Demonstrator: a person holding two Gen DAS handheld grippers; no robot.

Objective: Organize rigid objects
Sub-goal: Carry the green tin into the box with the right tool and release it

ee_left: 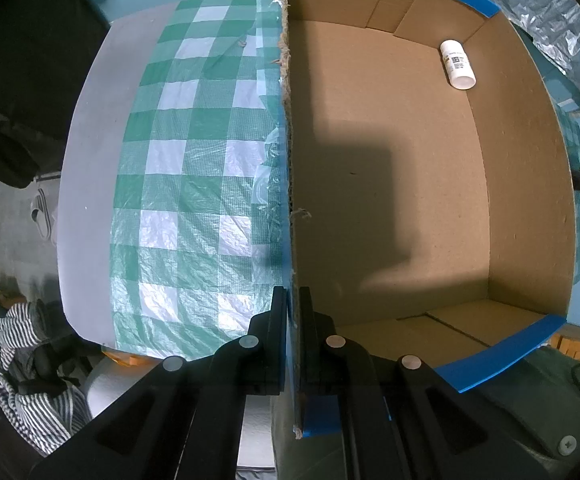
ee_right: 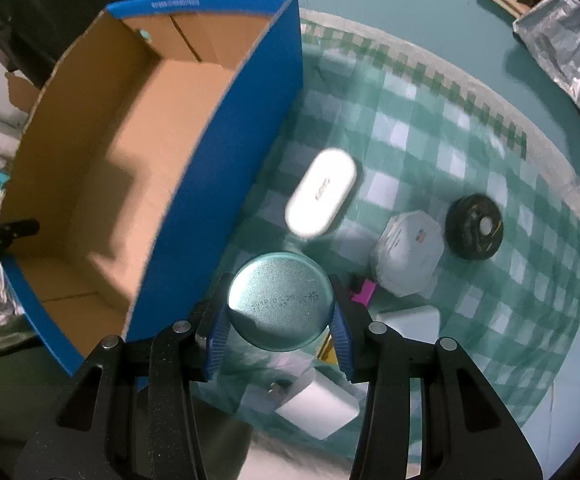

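My left gripper (ee_left: 293,300) is shut on the near wall of the blue cardboard box (ee_left: 290,168), one finger on each side of it. A small white bottle (ee_left: 457,65) lies inside at the far right corner. My right gripper (ee_right: 279,308) is shut on a round metal tin (ee_right: 279,306), its printed bottom facing the camera, held above the checkered cloth just right of the box (ee_right: 225,152). On the cloth lie a white oval case (ee_right: 322,198), a white octagonal container (ee_right: 408,252), a black round object (ee_right: 474,227) and a white charger block (ee_right: 322,406).
The green-and-white checkered cloth (ee_left: 193,184) covers the table under and left of the box. A silver foil bag (ee_right: 566,52) lies at the far right. A pink item (ee_right: 364,292) shows beside my right finger. Striped fabric (ee_left: 21,360) lies below the table edge.
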